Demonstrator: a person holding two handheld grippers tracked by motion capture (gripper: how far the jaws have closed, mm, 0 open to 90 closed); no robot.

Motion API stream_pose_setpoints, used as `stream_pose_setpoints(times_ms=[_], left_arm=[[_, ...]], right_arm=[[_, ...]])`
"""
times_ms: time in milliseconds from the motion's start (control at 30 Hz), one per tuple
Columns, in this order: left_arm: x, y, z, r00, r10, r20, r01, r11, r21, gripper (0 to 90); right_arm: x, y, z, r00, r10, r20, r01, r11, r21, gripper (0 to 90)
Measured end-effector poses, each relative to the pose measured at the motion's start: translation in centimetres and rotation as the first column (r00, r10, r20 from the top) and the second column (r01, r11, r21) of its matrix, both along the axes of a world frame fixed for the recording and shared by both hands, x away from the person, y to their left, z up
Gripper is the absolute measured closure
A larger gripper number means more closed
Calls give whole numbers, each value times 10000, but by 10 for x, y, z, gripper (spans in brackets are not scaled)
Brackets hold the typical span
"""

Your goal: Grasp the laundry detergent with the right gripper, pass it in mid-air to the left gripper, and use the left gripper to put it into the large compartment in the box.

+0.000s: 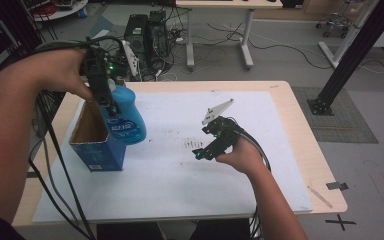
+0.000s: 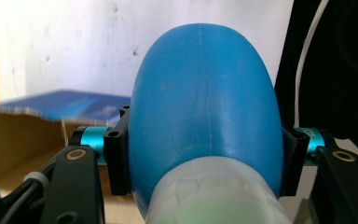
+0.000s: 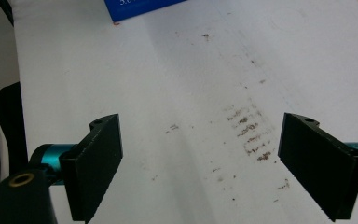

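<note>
Above the open blue box [image 1: 97, 145] at the table's left, the left gripper [image 1: 111, 107] clamps a blue bottle [image 1: 126, 117] near its pale neck, jaws pressed to both sides, the left hand [image 1: 62, 70] raised. Mid-table, the right gripper [image 1: 202, 152] hangs wide open and empty over the smudged white sheet [image 1: 180, 185], the right hand [image 1: 242, 155] low.

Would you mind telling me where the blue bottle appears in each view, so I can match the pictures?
High view: the blue bottle is left of centre, held by the left gripper beside the open blue box.
Left gripper view: centre, bottle clamped between the jaws.
Right gripper view: I cannot find the bottle here.
Shared landmark: the blue box on the white sheet.
</note>
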State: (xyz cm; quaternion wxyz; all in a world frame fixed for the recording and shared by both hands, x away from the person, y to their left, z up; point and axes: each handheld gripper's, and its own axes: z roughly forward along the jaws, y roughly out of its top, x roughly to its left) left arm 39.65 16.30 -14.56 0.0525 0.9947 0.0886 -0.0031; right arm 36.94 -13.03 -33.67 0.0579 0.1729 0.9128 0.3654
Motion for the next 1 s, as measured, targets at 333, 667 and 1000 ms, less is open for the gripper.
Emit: stream_pose_setpoints(times_ms=[333, 667, 1000], left_arm=[[2, 36, 24, 9770, 2124, -193, -2131, 9762, -411, 380], [10, 63, 35, 8950, 4461, 73, -4457, 8947, -275, 380], [14, 81, 32, 8308, 5566, 14, -5565, 8308, -74, 380]], right_arm=[[4, 2, -3, 9999, -8, -161, 4, 9997, -252, 126], [6, 3, -5, 9997, -29, -233, 21, 9995, -311, 126], [8, 5, -7, 9996, 36, -295, -46, 9995, -320, 126]])
